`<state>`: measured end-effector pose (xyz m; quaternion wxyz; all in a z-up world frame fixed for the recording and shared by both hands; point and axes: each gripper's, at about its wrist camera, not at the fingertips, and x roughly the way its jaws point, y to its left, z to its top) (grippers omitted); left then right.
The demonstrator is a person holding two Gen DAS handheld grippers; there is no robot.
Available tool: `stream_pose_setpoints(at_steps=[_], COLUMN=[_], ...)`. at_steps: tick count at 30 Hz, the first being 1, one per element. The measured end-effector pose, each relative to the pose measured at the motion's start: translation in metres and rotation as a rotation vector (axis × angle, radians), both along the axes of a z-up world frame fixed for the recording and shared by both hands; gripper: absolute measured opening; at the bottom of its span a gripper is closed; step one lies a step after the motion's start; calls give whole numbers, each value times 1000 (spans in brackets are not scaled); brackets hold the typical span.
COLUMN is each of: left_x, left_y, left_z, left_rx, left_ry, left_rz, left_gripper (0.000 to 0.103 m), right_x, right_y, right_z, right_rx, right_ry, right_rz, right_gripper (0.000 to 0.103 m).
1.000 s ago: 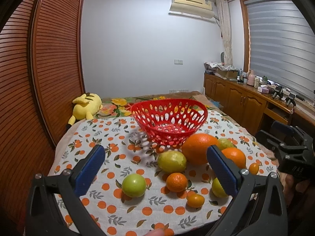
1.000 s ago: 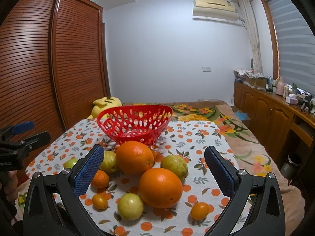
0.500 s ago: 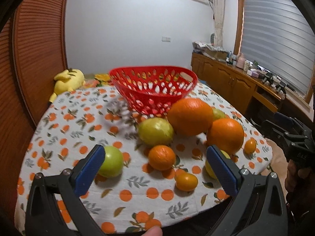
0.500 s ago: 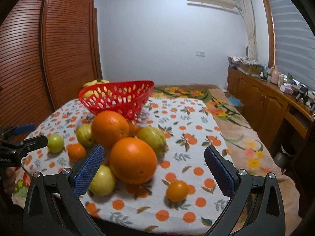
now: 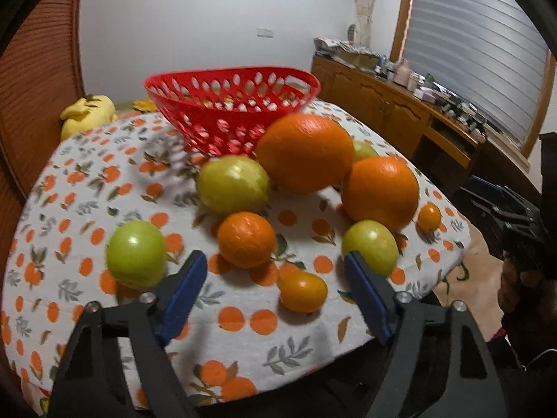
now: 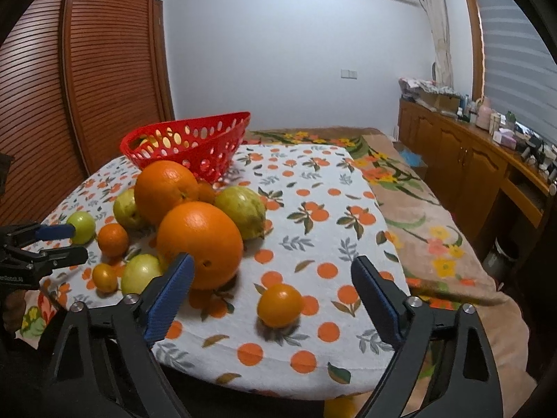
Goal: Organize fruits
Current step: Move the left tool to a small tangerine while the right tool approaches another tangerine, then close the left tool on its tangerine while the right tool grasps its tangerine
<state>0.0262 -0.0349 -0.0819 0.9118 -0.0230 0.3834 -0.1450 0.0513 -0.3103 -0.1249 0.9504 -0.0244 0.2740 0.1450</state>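
Both grippers are sitting lower and closer to the fruit than a second ago, and the basket now looks nearer and is seen more from the side. The left gripper (image 5: 275, 271) is hanging with its jaws spread wide and nothing between the pads, a small orange fruit (image 5: 303, 291) lying just ahead of the gap and a mandarin (image 5: 246, 238) behind it. A green fruit (image 5: 136, 252) is sitting just beside its left finger (image 5: 182, 292) and another green fruit (image 5: 370, 245) is showing just behind the tip of its right finger. The right gripper (image 6: 271, 278) is likewise spread and gripping nothing, with a small orange fruit (image 6: 279, 304) lying on the cloth between its fingers and a big orange (image 6: 199, 244) close behind its left finger (image 6: 170, 296). Farther back, a second big orange (image 6: 165, 191) and two yellow-green fruits (image 6: 242, 210) are crowding together in front of the red basket (image 6: 195, 142), which is standing on the orange-print tablecloth (image 6: 313, 209). A yellow plush toy (image 5: 87, 115) is lying beyond the cloth's far left edge.
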Motion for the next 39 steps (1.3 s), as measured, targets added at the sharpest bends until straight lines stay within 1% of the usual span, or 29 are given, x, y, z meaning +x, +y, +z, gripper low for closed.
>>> stream_pose_setpoints(at_steps=[2, 3, 7, 9, 11, 13, 19, 22, 25, 28, 31, 35, 39], left_x=[0, 0, 0, 0, 1, 3, 7, 9, 9, 9, 8, 8, 3], left_y=[-3, -6, -9, -10, -11, -11, -11, -10, -9, -9, -12, -11, -8], left_z=[-5, -8, -14, -17, -20, -23, -32, -35, -36, -36, -35, -34, -24], left_rx=[-2, 0, 3, 5, 9, 4, -12, -27, -42, -53, -43, -53, -63], left_ry=[18, 25, 47, 58, 66, 74, 109, 123, 127, 125, 120, 115, 75], left_rz=[-16, -25, -42, -45, -43, -48, -58, -66, -81, -92, -98, -100, -96], left_gripper=[70, 68, 63, 56, 53, 52, 48, 47, 42, 36, 34, 33, 33], right_x=[2, 3, 8, 10, 11, 14, 23, 27, 30, 32, 32, 32, 28], right_y=[-3, -3, -4, -5, -7, -10, -5, -3, -2, -2, -3, -3, 0], right_z=[-4, -7, -16, -21, -25, -30, -40, -44, -49, -54, -55, -55, -50], right_rx=[11, 13, 0, 0, 2, 4, 2, -2, -12, -16, -14, -14, -5], right_ry=[15, 24, 49, 62, 76, 92, 131, 145, 164, 176, 174, 173, 160], right_rz=[4, 10, 27, 33, 30, 30, 65, 77, 80, 84, 88, 94, 105], right_gripper=[88, 85, 79, 76, 74, 73, 60, 59, 50, 38, 37, 36, 36])
